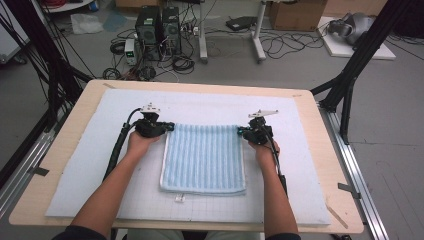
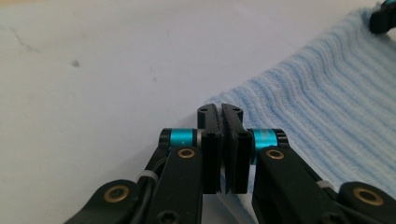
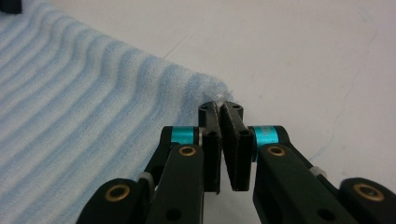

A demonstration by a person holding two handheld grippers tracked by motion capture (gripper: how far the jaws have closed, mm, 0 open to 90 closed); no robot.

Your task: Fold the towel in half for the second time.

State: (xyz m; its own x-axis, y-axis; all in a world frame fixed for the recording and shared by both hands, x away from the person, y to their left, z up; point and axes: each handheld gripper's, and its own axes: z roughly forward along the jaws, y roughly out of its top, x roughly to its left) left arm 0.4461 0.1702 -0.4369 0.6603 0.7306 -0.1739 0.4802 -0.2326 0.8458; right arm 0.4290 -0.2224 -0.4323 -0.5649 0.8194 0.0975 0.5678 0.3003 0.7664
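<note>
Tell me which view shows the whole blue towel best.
The high view: the blue towel lies whole and flat on the white mat, with the left gripper and right gripper shut on its far corners. Each gripper view shows one pinched corner and some ribbed cloth.
</note>
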